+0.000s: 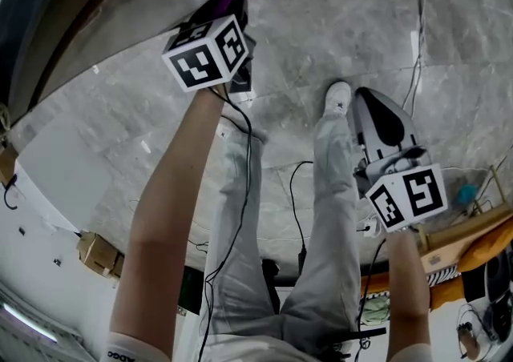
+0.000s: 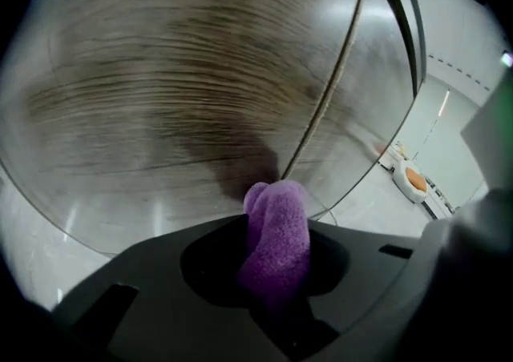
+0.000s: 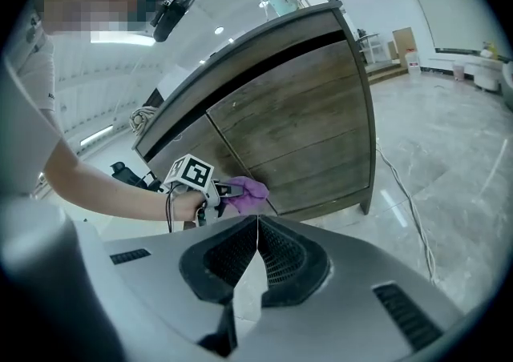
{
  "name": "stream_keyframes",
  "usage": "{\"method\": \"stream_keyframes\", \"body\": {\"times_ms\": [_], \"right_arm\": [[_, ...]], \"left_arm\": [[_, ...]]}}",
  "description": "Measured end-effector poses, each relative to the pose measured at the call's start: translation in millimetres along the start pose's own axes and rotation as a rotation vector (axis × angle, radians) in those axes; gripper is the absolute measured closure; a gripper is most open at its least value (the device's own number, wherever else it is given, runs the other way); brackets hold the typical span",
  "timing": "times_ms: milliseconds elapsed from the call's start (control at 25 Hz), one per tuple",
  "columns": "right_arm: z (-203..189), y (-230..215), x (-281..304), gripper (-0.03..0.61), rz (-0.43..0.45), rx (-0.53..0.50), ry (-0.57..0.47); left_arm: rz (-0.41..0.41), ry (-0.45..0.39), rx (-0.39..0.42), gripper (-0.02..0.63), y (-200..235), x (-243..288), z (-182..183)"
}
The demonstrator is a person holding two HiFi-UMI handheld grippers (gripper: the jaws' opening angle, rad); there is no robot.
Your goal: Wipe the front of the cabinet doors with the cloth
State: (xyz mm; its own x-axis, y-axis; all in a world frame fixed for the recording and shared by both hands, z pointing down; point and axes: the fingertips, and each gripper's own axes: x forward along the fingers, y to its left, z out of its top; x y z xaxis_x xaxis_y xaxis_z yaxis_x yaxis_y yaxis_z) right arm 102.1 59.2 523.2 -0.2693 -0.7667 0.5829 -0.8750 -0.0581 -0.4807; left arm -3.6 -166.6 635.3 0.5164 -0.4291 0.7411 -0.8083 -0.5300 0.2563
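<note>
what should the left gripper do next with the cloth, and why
Probably sweep the cloth sideways along the door front, away from the seam. The left gripper is shut on the cloth, whose tip is at or nearly at the door's low part beside the seam, and most of that panel stretches off to one side. The right gripper is shut, empty, away from the cabinet.

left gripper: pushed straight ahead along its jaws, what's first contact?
The wooden cabinet door, close to the door seam. The purple cloth clamped in the left gripper leads, so it meets the wood first; it may already be touching, depth unclear.
</note>
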Motion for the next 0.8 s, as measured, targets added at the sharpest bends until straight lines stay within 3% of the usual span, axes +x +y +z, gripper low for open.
{"method": "stream_keyframes", "body": {"times_ms": [280,560,800], "right_arm": [[2.5,37.1,26.8,0.552,0.050,-0.037,0.017],[1.5,99.8,70.2,0.552,0.124,-0.062,0.031],[-8.5,143.8,90.4,0.552,0.170,-0.111,0.067]], "left_arm": [[0.018,0.007,-0.046,0.520,53.7,-5.9,-13.7],[0.108,0.027,-0.070,0.520,141.5,-43.0,-31.1],[0.137,0.028,-0.102,0.520,208.1,-69.3,-45.0]]}}
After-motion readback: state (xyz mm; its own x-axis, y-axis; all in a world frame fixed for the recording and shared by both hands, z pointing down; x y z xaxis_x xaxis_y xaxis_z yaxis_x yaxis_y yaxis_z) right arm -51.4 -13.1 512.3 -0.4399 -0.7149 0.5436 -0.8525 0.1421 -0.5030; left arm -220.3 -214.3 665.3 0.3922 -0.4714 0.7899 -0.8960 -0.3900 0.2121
